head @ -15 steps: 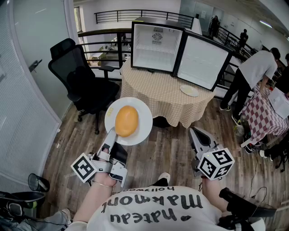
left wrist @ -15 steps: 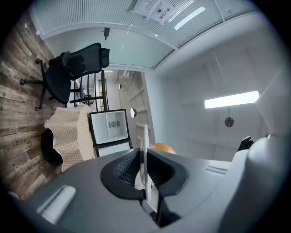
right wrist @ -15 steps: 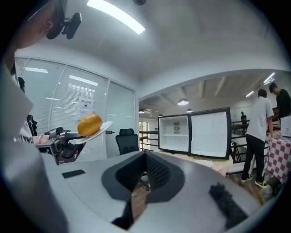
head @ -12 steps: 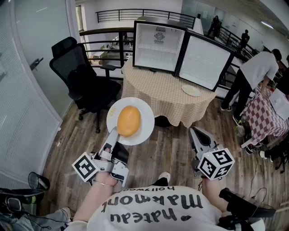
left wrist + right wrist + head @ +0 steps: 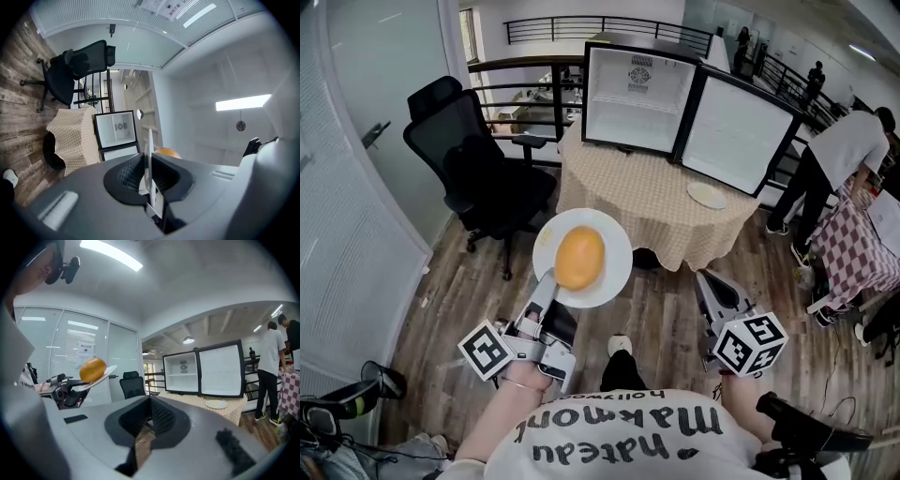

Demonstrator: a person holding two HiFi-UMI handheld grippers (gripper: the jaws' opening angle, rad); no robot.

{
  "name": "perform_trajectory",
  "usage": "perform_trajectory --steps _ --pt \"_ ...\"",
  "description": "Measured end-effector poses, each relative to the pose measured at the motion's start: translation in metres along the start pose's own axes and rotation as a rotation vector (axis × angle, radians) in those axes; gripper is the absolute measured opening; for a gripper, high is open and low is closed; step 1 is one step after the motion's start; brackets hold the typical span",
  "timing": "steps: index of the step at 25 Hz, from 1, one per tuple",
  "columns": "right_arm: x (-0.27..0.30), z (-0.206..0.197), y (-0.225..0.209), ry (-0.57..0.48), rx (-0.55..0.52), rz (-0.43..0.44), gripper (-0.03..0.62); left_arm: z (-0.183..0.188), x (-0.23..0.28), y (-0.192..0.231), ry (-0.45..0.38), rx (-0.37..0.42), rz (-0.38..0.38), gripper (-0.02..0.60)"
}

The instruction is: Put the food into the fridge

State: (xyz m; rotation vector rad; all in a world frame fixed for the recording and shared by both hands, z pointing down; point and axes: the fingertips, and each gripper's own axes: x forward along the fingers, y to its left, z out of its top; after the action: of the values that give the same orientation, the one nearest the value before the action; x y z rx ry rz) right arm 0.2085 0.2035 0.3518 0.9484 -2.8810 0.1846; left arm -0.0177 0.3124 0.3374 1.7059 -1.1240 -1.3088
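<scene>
Plate and bun have shifted right and slightly down in the head view since half a second ago. Table and fridge read closer, and one shoe now shows on the floor under us. We have the left gripper clamped on the plate's near rim. We're holding it level in the air, bun centred, short of the table's near edge. Right gripper carries nothing, jaws together, low at our right and well apart from the plate. Fridge stands at the table's far edge, door swung out to the right. Wood floor runs between us and the table. Chair sits just left of the table; a person stands off its right side. Count: one bun, one fridge, one chair, two grippers, two plates. That's the held one plus a second plate near the table's right edge, in front of the door.
</scene>
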Motion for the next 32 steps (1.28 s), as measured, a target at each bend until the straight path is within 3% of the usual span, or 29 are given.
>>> perform_trajectory --steps 6,20,28,32 --pt "0.062 -0.002 -0.037 0.035 -0.016 0.016 0.015 0.022 0.056 0.044 -0.013 -0.013 0.031 0.014" --pt "0.22 0.064 -0.183 -0.038 -0.015 0.046 0.015 0.068 0.258 0.106 -0.026 -0.05 -0.021 0.014" --pt "0.259 0.058 -0.246 -0.031 0.017 -0.015 0.015 0.082 0.325 0.147 -0.027 -0.031 0.001 0.012" --pt "0.266 0.05 -0.264 -0.018 0.038 -0.048 0.015 0.083 0.345 0.169 -0.019 -0.068 0.031 0.011"
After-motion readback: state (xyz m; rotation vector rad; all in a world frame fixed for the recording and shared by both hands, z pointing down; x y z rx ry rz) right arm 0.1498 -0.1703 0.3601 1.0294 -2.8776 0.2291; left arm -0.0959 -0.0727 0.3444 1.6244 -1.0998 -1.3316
